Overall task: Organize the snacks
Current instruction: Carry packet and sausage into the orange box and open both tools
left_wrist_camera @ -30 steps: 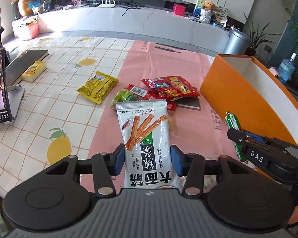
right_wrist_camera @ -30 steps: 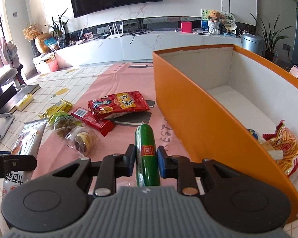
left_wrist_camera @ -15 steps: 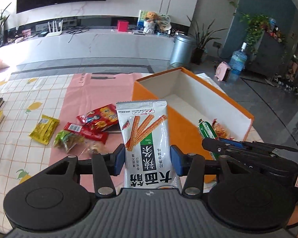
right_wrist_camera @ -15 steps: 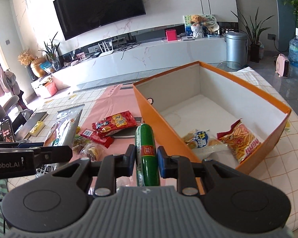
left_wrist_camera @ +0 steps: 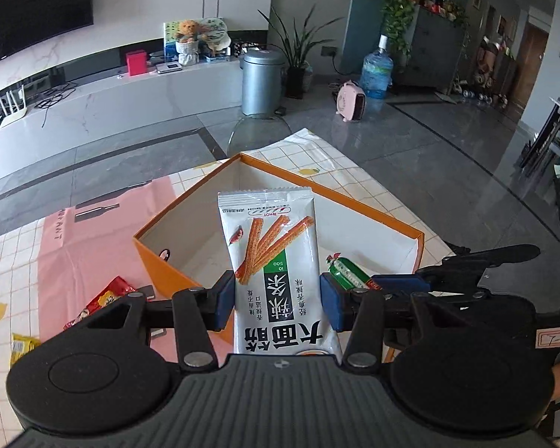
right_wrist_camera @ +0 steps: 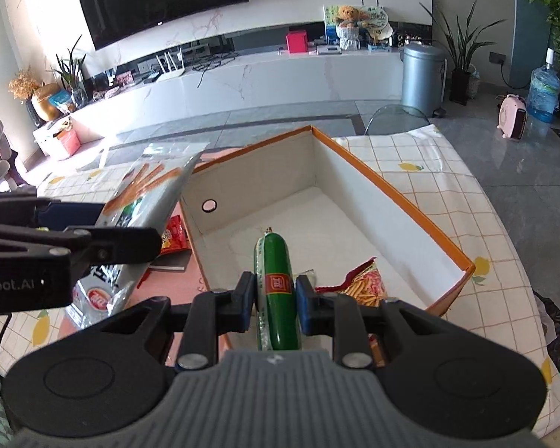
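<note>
My left gripper (left_wrist_camera: 276,300) is shut on a white snack bag with orange sticks printed on it (left_wrist_camera: 272,261), held above the near-left wall of the orange box (left_wrist_camera: 160,261). My right gripper (right_wrist_camera: 274,298) is shut on a green sausage (right_wrist_camera: 276,272) and hangs over the orange box (right_wrist_camera: 410,201), above its white floor. A red-and-yellow snack bag (right_wrist_camera: 366,283) lies inside the box at its near side. In the right wrist view the left gripper (right_wrist_camera: 67,239) and its white bag (right_wrist_camera: 145,194) appear at the left. In the left wrist view the sausage (left_wrist_camera: 349,270) shows at the right.
A red snack packet (left_wrist_camera: 104,298) and a yellow packet (left_wrist_camera: 20,349) lie on the pink runner and checked cloth left of the box. The table edge runs close behind and right of the box. A dark bag (right_wrist_camera: 554,321) hangs off the table's right edge.
Both grippers rose and swung right from the snack pile toward the orange box, each keeping its snack. The right one now hangs over the box interior; the left one reaches its left wall.
</note>
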`<state>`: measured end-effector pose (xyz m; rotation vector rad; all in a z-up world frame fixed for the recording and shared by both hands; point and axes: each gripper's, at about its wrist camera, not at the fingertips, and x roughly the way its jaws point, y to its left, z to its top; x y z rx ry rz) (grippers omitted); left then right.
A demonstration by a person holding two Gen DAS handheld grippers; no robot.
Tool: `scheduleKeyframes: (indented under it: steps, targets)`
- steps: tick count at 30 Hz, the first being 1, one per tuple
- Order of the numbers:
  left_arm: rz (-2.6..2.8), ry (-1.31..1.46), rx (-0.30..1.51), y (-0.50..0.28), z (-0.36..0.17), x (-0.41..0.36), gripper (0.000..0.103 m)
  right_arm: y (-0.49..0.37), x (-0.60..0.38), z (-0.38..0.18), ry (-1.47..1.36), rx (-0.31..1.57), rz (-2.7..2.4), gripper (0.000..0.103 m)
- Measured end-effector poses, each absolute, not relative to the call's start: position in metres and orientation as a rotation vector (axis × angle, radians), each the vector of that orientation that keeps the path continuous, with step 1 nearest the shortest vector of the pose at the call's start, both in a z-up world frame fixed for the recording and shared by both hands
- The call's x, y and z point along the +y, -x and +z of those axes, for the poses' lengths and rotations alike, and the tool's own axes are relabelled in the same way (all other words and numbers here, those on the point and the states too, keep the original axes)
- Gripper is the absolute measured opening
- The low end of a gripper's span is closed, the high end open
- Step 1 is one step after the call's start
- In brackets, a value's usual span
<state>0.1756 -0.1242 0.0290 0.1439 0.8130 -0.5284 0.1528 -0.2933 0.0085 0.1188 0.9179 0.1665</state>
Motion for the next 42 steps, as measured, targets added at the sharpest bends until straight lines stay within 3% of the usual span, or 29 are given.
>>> scheduleKeyframes:
  steps: [11,19,38,42]
  targets:
    - [-0.591,-0.421,0.942,-0.236,-0.027,-0.174,0.054,-0.213,-0.295,-0.053,-0.092,1.229,0.338,0.02]
    - [-0.623,-0.595,0.997,-0.261,-0.058,-0.195,0.054,-0.233,-0.288,-0.079,0.059,1.358,0.377,0.02]
    - [-0.564,-0.696,1.101,-0.279,-0.093,-0.186,0.054,-0.245,-0.289,-0.109,0.136,1.437,0.292,0.022]
    - [-0.551,-0.69,1.101,-0.28,-0.095,-0.186,0.061,-0.241,-0.287,-0.108,0.129,1.432,0.283,0.03]
